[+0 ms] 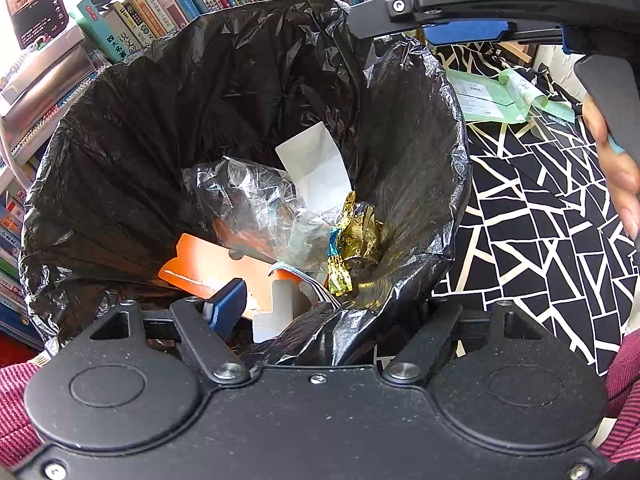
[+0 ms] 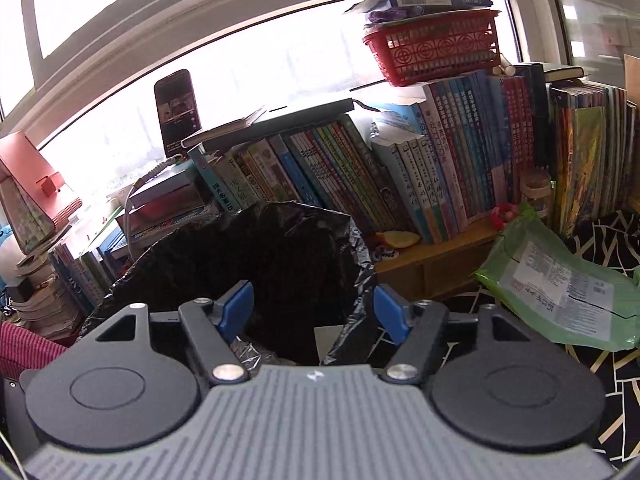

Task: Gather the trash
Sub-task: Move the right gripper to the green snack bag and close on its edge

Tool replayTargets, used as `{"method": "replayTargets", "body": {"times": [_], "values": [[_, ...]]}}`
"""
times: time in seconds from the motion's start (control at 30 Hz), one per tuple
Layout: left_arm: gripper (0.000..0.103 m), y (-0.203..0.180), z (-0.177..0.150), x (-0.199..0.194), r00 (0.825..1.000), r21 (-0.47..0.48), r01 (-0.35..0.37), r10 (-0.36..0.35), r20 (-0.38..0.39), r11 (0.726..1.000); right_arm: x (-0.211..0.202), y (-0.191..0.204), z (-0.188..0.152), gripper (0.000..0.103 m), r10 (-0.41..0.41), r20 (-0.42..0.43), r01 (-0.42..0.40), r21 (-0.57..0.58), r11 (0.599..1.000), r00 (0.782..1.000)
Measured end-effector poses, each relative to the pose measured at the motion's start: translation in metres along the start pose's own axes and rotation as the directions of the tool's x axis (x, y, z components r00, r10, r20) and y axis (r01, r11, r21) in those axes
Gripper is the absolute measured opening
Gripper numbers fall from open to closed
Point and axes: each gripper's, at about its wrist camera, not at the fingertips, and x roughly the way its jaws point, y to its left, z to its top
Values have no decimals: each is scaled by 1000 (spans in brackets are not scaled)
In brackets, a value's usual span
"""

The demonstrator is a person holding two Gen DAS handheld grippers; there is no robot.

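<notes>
Your right gripper (image 2: 316, 314), jaws parted and empty above the bin bag (image 2: 280, 264), sits nearest the green mailer (image 2: 560, 292) at three o'clock, its length slanting down-right; left gripper's (image 1: 320, 304) grip unclear.

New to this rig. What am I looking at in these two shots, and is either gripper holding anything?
No robot arm here: a person holds a two-finger gripper in each hand, each carrying a fisheye camera looking along its fingers.

The left wrist view looks down into a bin lined with a black plastic bag, holding a crumpled gold foil wrapper, clear plastic film and white paper. The left gripper straddles the bag's rim; whether it pinches it is unclear.

The right wrist view faces a bookshelf over the bin. The right gripper is open and empty. A green mailer pouch lies on the black-and-white patterned cloth.
</notes>
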Motion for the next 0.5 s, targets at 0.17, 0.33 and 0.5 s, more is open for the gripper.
{"method": "replayTargets", "body": {"times": [0.17,0.33,0.5], "values": [[74,0,0,0,1000,0,0,0,0,1000,0,-10,1,79,-32,11,31,33,999,999],[74,0,0,0,1000,0,0,0,0,1000,5,-16,-2,83,-84,7,83,30,996,996],[74,-1,0,-1,1000,3,-2,2,4,1000,17,-36,-8,90,-205,-13,205,45,978,979]]}}
